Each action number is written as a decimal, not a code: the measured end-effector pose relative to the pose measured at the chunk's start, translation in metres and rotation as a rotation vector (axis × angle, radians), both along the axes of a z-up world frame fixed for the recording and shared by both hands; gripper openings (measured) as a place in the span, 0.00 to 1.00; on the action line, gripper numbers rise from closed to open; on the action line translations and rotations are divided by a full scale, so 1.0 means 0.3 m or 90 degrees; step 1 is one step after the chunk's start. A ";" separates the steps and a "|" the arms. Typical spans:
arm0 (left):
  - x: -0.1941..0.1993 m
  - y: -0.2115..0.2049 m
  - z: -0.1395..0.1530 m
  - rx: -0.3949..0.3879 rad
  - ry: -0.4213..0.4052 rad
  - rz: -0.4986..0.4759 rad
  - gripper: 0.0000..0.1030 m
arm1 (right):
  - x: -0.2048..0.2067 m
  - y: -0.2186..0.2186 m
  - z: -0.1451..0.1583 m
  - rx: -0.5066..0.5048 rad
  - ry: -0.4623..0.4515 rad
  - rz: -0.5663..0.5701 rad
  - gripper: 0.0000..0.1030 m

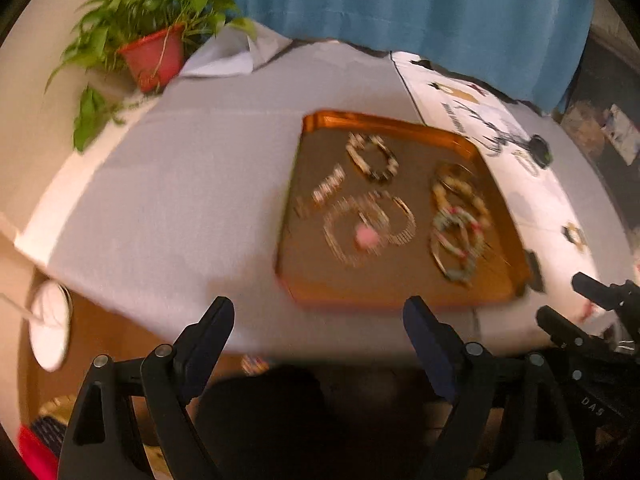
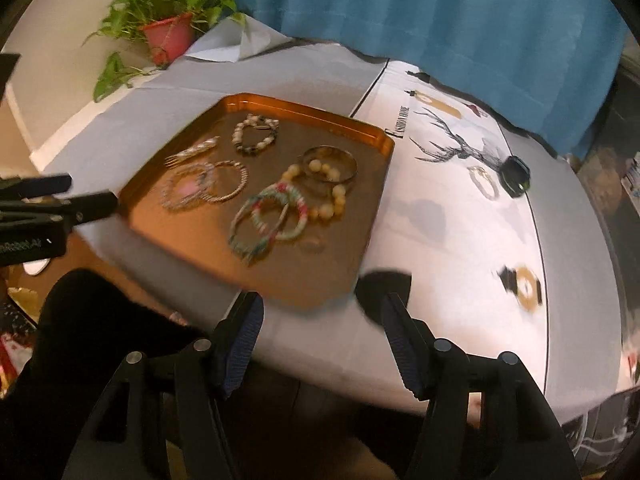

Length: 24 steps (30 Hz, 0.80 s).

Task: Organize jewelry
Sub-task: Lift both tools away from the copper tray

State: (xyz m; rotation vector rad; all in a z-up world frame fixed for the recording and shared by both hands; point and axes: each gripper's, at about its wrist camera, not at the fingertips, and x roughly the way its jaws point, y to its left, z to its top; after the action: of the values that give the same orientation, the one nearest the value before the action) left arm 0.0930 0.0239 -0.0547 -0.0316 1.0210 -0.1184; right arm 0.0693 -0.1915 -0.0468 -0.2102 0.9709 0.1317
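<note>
A copper tray (image 1: 400,124) (image 2: 304,108) lies on the white-covered table and holds several pieces of jewelry. At its back is a dark-and-white bead bracelet (image 1: 372,158) (image 2: 256,135). Silver chain bracelets (image 1: 364,228) (image 2: 200,186) lie around something pink, and beside them are colourful bangles (image 1: 456,244) (image 2: 268,216) and a gold bangle (image 2: 330,164). My left gripper (image 1: 318,308) hangs open over the table's near edge, short of the tray, with nothing between its fingers. My right gripper (image 2: 322,300) is open too, empty, at the tray's near right corner.
A potted plant (image 1: 154,56) stands at the back left, before a blue curtain (image 2: 440,12). A deer-print cloth (image 2: 460,148) to the right of the tray bears a small black round object (image 2: 514,176) and a pale bracelet (image 2: 486,182). A white shoe (image 1: 50,328) lies on the floor.
</note>
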 end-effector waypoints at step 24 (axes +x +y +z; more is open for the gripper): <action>-0.507 -0.116 0.265 0.003 -0.115 -0.040 0.82 | -0.577 0.018 0.265 0.034 -0.153 -0.001 0.65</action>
State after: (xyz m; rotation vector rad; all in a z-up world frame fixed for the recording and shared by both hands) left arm -0.0592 -0.0110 0.0248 0.0160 0.8417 -0.1734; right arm -0.1038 -0.1860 0.0327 -0.1714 0.7269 0.1276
